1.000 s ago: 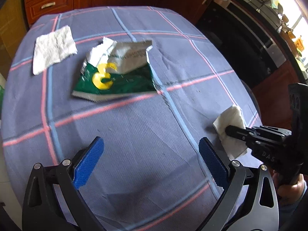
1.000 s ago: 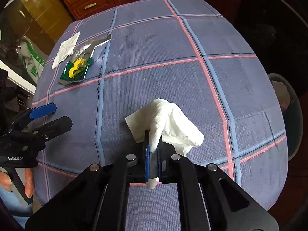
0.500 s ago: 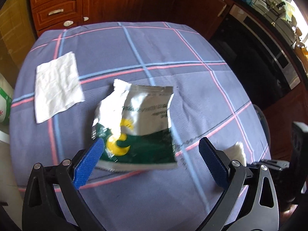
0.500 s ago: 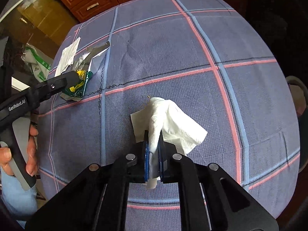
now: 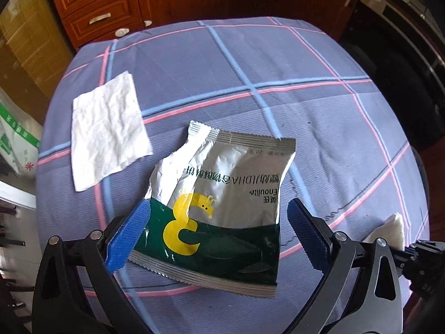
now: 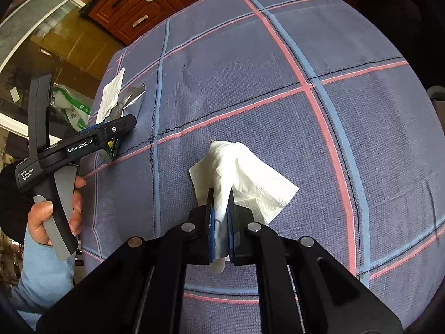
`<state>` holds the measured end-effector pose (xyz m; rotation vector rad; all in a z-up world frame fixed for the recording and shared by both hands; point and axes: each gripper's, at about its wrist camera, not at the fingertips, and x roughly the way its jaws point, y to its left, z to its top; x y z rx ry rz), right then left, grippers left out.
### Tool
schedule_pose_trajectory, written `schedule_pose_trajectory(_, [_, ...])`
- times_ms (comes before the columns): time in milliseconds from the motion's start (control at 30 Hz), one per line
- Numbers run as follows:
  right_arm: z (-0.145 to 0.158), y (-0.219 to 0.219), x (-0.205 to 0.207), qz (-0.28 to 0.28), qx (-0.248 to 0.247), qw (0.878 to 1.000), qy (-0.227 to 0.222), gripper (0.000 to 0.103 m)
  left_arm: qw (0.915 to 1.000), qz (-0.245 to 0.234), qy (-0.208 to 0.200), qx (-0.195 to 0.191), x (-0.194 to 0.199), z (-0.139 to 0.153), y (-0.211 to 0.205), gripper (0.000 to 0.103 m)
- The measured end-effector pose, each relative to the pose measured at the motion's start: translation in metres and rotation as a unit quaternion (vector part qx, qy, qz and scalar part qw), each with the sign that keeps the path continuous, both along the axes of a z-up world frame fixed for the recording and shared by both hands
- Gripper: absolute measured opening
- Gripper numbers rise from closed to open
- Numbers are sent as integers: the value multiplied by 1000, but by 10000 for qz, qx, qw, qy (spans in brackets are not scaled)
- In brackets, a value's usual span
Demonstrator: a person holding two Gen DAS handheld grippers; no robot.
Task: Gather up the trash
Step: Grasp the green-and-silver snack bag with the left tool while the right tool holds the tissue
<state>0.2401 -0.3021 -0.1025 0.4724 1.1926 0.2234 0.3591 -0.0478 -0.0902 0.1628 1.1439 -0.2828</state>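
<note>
Table (image 5: 319,64) in plaid cloth. My left claw (image 5: 219,231) gapes wide over the wrapper (image 5: 222,194) lying flat, a napkin (image 5: 107,132) beside it. My right claw (image 6: 219,220) pinches a tissue (image 6: 242,178) tight.

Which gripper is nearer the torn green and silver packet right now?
Left. The left gripper is open with the packet between its fingers. The right gripper is off to the side, shut on a crumpled tissue.
</note>
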Motion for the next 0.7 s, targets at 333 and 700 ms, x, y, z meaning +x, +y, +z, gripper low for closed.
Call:
schedule_pose_trajectory(333, [0, 0, 1, 42, -4, 10000, -40, 6, 9996, -95, -272, 22, -3, -5, 16, 71])
schedule_pose_trajectory(700, [0, 2, 0, 18, -73, 10000, -38, 6, 9977, -246, -229, -593, -28, 26, 10, 7])
